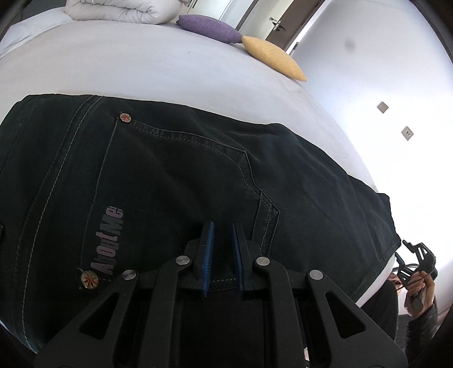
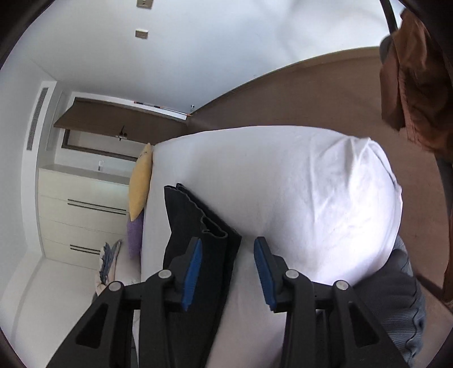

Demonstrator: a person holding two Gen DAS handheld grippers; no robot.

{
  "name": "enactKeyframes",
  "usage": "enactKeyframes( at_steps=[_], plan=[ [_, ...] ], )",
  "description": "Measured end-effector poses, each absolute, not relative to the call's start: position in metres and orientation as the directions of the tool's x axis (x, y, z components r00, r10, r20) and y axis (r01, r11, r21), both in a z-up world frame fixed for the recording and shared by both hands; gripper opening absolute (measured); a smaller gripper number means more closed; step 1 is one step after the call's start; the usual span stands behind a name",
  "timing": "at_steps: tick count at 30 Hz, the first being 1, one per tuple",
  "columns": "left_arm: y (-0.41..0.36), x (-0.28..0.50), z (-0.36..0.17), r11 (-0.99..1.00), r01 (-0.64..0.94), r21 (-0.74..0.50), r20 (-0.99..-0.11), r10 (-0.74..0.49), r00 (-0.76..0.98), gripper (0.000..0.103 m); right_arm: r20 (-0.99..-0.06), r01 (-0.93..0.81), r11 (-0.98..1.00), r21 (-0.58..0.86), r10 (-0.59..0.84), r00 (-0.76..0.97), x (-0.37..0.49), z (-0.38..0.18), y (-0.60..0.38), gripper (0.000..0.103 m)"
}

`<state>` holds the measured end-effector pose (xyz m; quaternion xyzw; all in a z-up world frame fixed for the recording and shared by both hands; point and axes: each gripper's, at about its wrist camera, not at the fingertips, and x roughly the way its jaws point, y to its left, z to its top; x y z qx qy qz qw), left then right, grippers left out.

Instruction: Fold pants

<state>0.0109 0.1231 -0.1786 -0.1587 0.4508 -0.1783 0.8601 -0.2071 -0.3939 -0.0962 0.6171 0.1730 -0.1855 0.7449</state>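
On the white bed (image 1: 141,70), the dark pants (image 1: 170,169) lie flat, spreading from 9 to 3 o'clock beyond the left hand-held gripper (image 1: 222,226), whose pads are nearly closed on nothing. The right hand-held gripper (image 2: 228,243) stands half open, empty, with the folded pant legs (image 2: 198,226) at 11 o'clock.

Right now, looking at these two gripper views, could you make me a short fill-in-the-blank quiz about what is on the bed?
1. The dark pants lie on a bed covered by a ____ sheet.
2. Beside the yellow cushion lies a ____ cushion.
3. The words printed on the pants read ____.
4. The right gripper has its jaws ____, with the pants' hem between them.

Missing words: white; purple; AboutMe; open
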Motion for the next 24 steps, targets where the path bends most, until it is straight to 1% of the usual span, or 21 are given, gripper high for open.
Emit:
enactKeyframes(
  at_steps=[2,4,12,15,16,17,18,19,22,24],
  plan=[
    [0.125,0.011,-0.179,0.885,0.162,-0.436,-0.718,-0.451,0.529,0.013,-0.465,0.467,0.16,0.87,-0.056,0.884,-0.208,-0.098,-0.393,0.048],
    [0.126,0.012,-0.178,0.884,0.163,-0.437,-0.718,-0.452,0.528,0.013,-0.442,0.444,0.147,0.884,-0.047,0.896,-0.207,-0.099,-0.394,0.05],
    [0.127,0.014,-0.178,0.881,0.16,-0.445,-0.718,-0.458,0.524,0.013,-0.378,0.375,0.131,0.917,-0.004,0.926,-0.189,-0.108,-0.39,0.049],
    [0.127,0.015,-0.179,0.881,0.159,-0.446,-0.72,-0.458,0.521,0.013,-0.369,0.365,0.132,0.921,0.002,0.93,-0.181,-0.11,-0.393,0.042],
    [0.126,0.016,-0.179,0.881,0.16,-0.446,-0.72,-0.459,0.52,0.013,-0.37,0.366,0.14,0.92,0.007,0.929,-0.178,-0.11,-0.395,0.035],
    [0.126,0.016,-0.179,0.881,0.16,-0.446,-0.721,-0.459,0.519,0.013,-0.374,0.368,0.146,0.918,0.014,0.927,-0.176,-0.112,-0.395,0.024],
    [0.125,0.016,-0.179,0.881,0.16,-0.446,-0.721,-0.459,0.518,0.013,-0.386,0.378,0.153,0.913,0.025,0.922,-0.173,-0.113,-0.396,0.017],
    [0.125,0.017,-0.178,0.881,0.161,-0.445,-0.722,-0.459,0.518,0.013,-0.4,0.392,0.155,0.907,0.027,0.916,-0.171,-0.116,-0.397,0.012],
    [0.125,0.017,-0.177,0.885,0.162,-0.437,-0.726,-0.453,0.517,0.013,-0.392,0.384,0.16,0.909,0.024,0.92,-0.172,-0.117,-0.396,0.011],
    [0.125,0.018,-0.175,0.887,0.163,-0.432,-0.729,-0.45,0.516,0.013,-0.408,0.399,0.187,0.898,0.014,0.913,-0.171,-0.113,-0.393,0.011]
  ],
)
